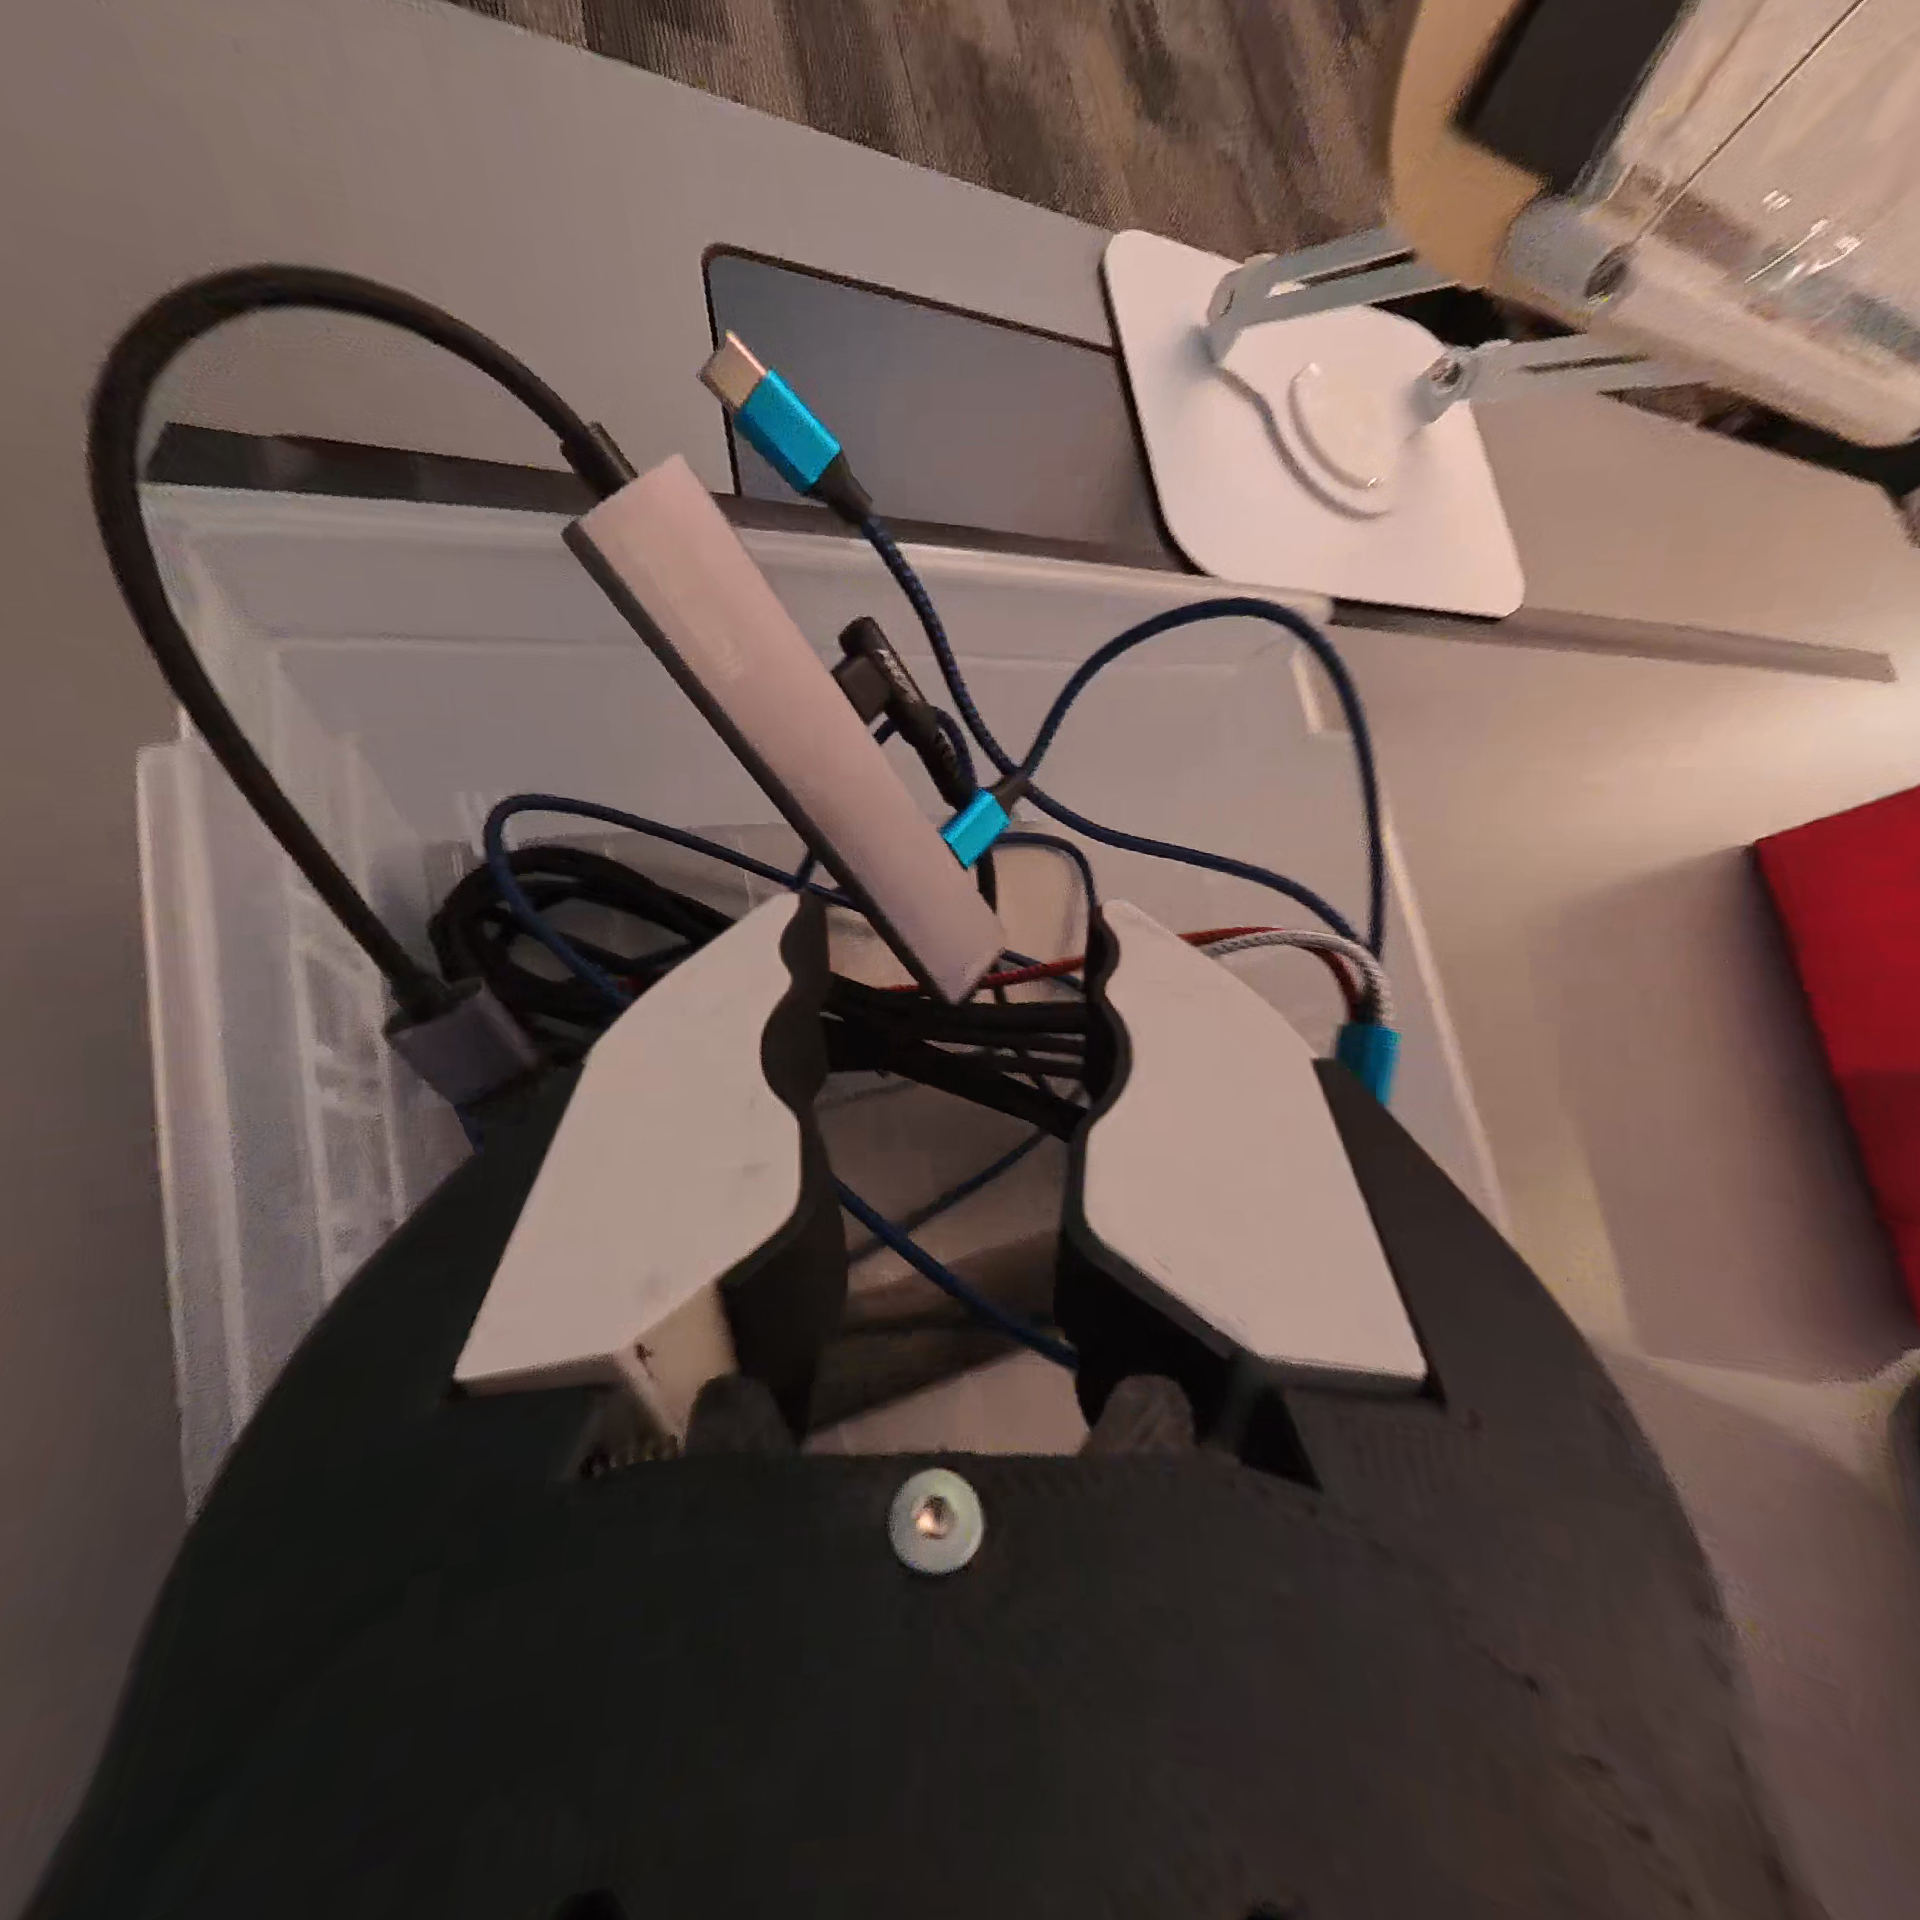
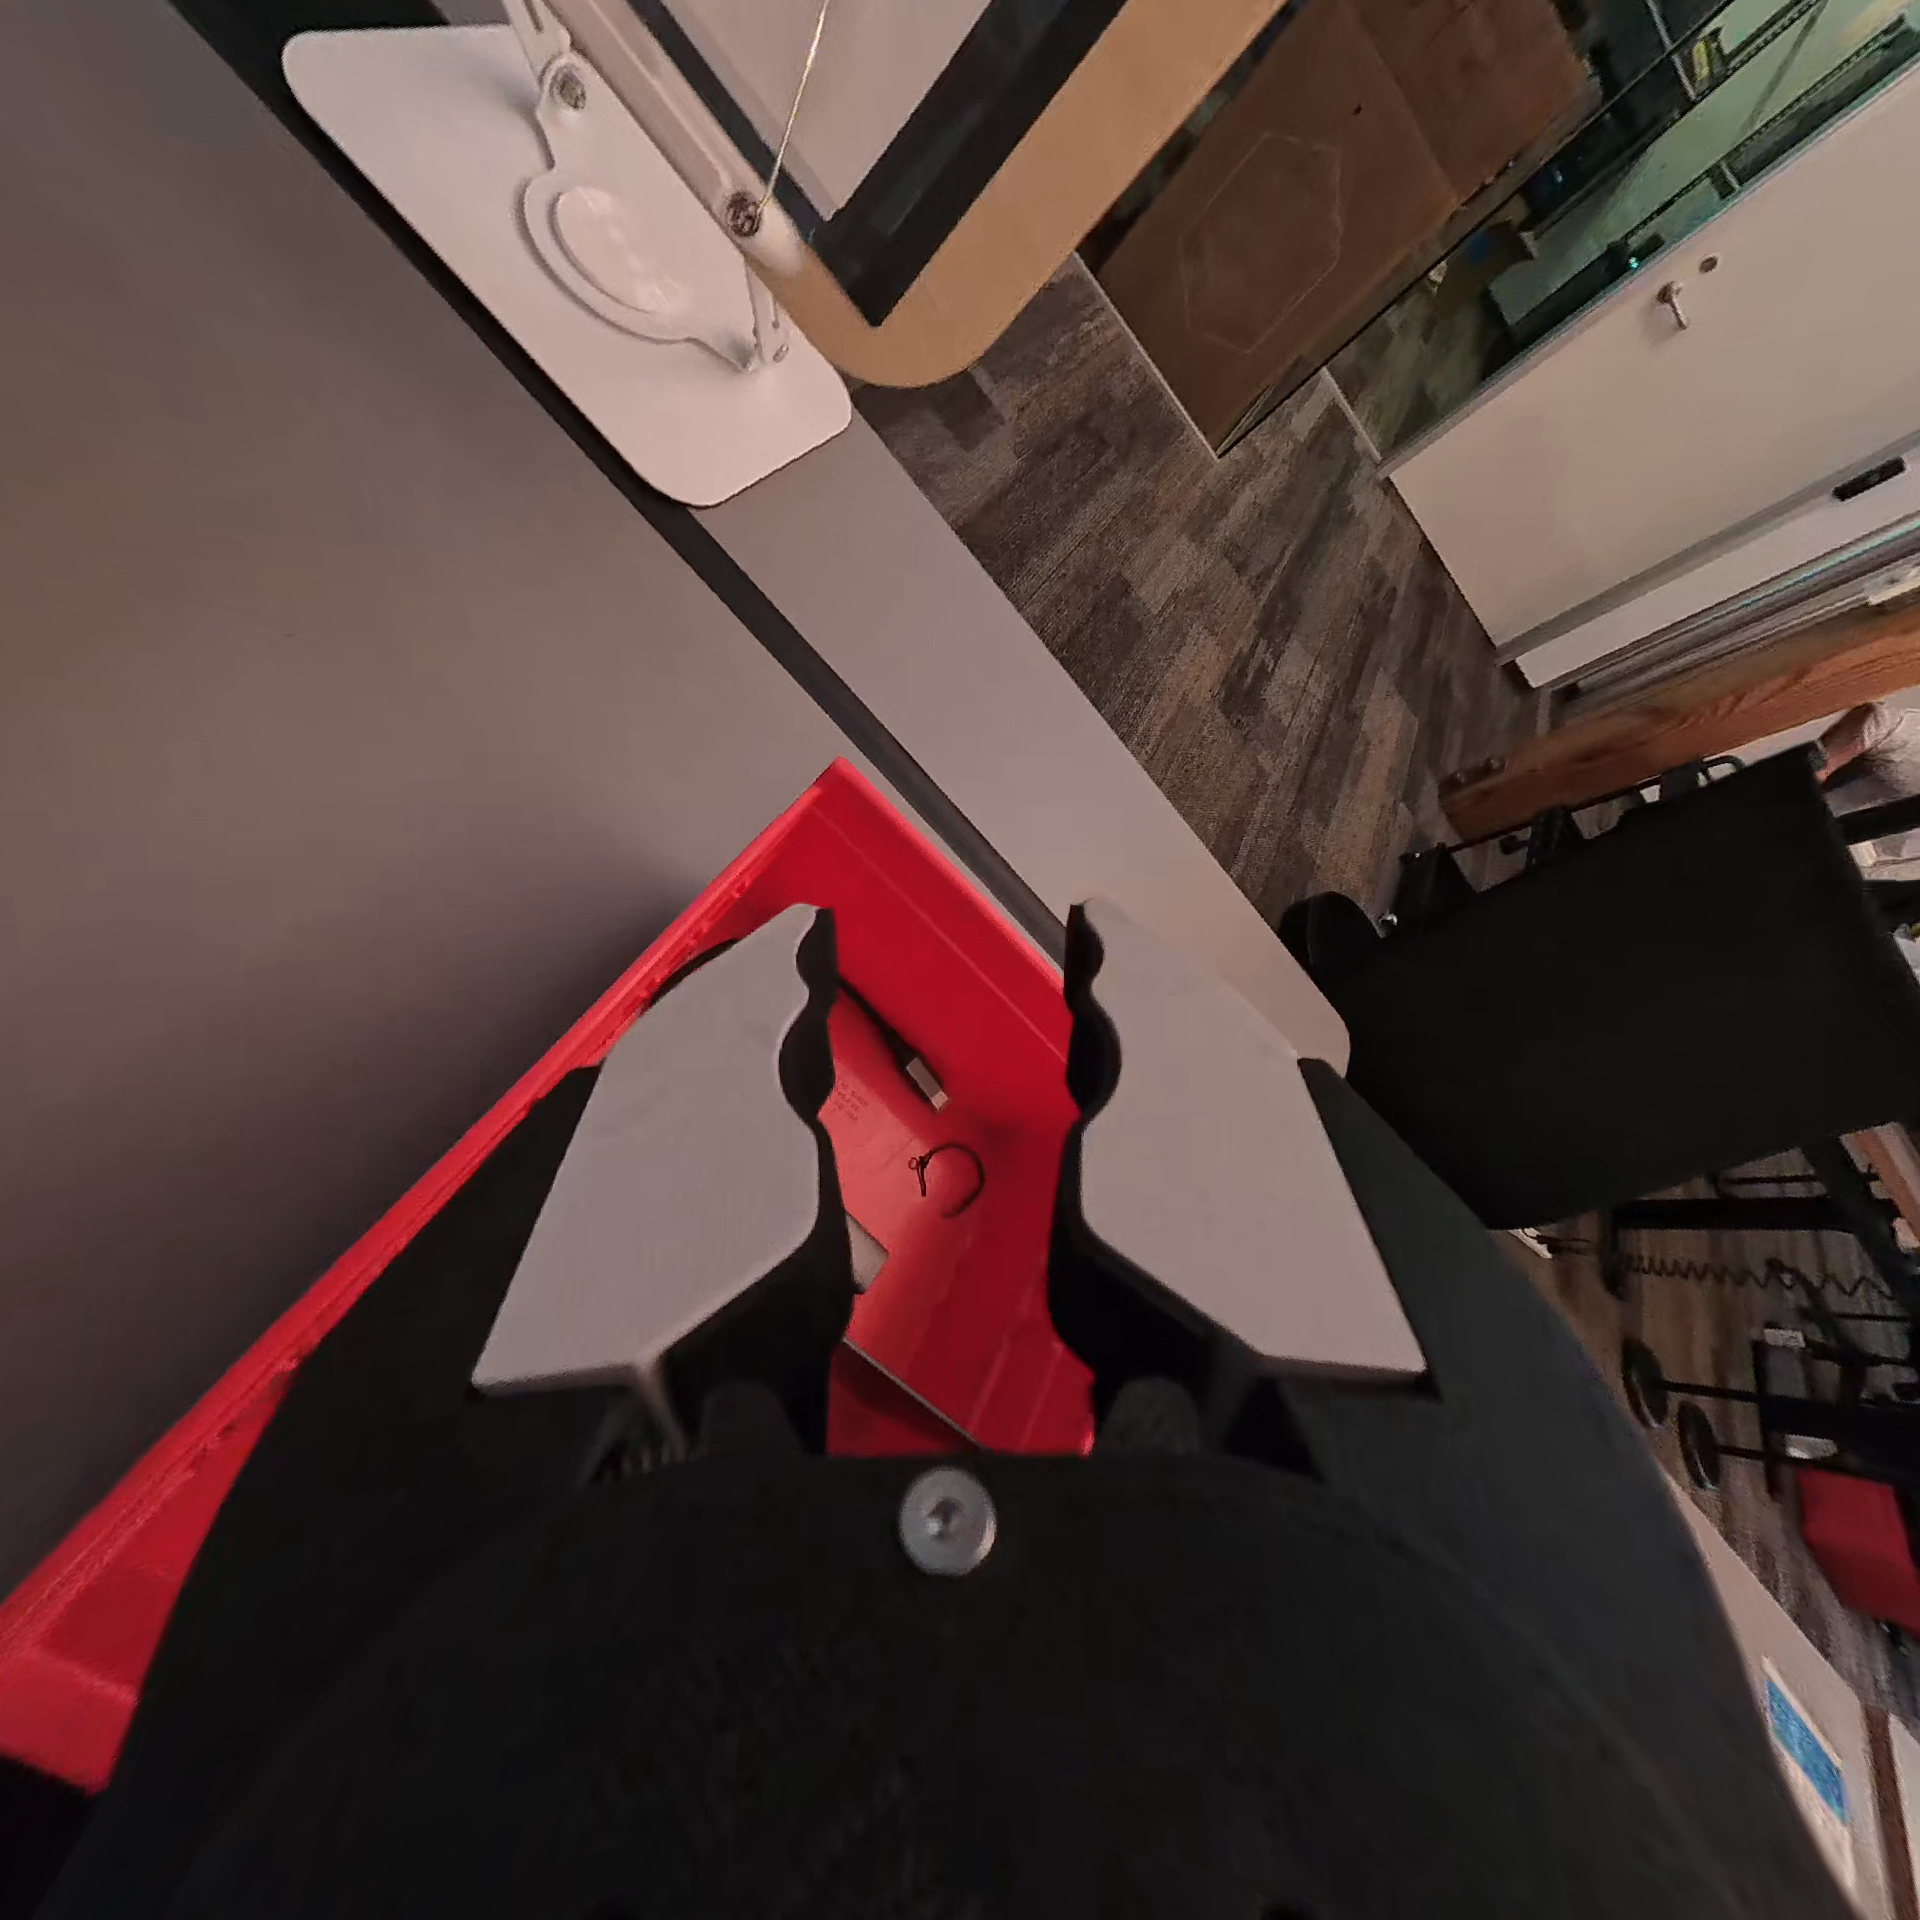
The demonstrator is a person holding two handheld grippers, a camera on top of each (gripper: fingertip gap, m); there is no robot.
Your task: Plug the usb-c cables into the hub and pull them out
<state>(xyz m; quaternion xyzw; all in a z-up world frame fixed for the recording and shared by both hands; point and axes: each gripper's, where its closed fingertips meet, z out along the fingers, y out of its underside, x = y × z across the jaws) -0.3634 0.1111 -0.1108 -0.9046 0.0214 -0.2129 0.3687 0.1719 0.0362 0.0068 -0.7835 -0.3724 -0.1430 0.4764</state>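
Note:
In the left wrist view a silver hub leans upright in a clear plastic bin full of tangled cables. Its thick black lead loops to the left. A blue usb-c plug and a black angled plug sit against the hub's right side. A free blue plug sticks up behind it, and another lies at the right. My left gripper is open, its tips on either side of the hub's lower end. My right gripper is open and empty over a red bin.
The red bin holds a black cable with a silver connector, a small wire tie and a grey flat piece. A white stand base, also in the right wrist view, sits at the table's far edge. A dark pad lies behind the clear bin. The tips of one gripper are about 55 cm away from the tips of the other. To the black angled plug: left tips about 4 cm, right tips about 55 cm.

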